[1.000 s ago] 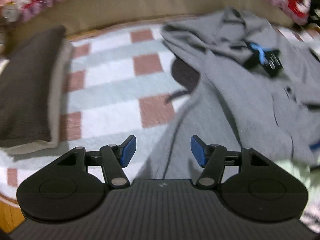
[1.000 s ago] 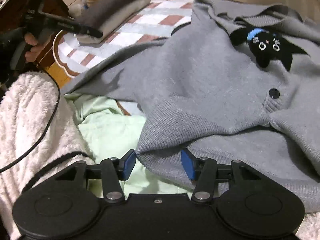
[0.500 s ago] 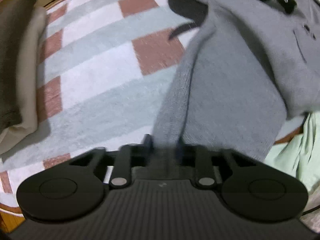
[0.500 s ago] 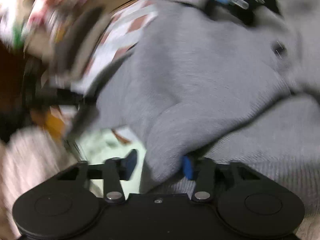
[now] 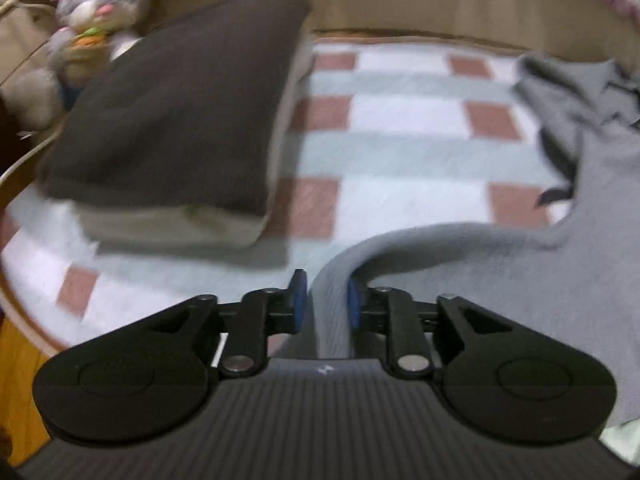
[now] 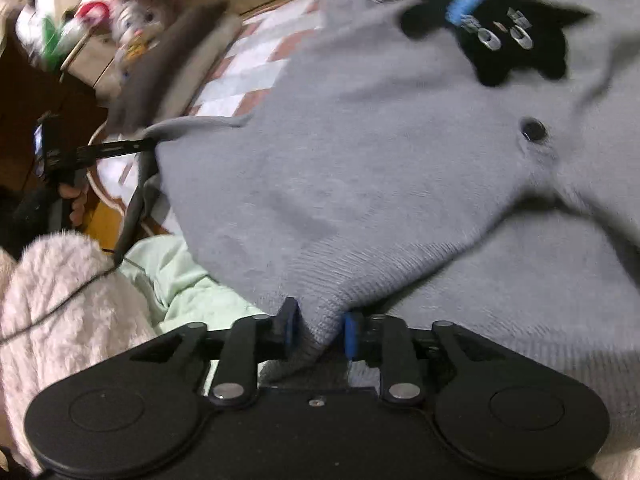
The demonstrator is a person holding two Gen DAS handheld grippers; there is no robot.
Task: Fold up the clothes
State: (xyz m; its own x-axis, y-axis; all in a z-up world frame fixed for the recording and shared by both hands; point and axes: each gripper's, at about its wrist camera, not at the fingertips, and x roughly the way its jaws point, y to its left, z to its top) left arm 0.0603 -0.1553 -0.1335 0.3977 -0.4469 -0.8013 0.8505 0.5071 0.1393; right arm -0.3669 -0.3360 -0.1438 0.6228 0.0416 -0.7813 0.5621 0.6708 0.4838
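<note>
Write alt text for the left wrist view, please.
A handheld tool has a fold of grey cardigan between its blue pads as its jaws open. Beyond, folded dark clothes lie on a checked blanket beside a toy rabbit.

Warm, dim indoor light fell from above. Motion blur smeared both views, heaviest toward ten o'clock around the plush rabbit (image 5: pixel 96 0). Fisheye bending curved the edges; corners went black. No glare showed.
</note>
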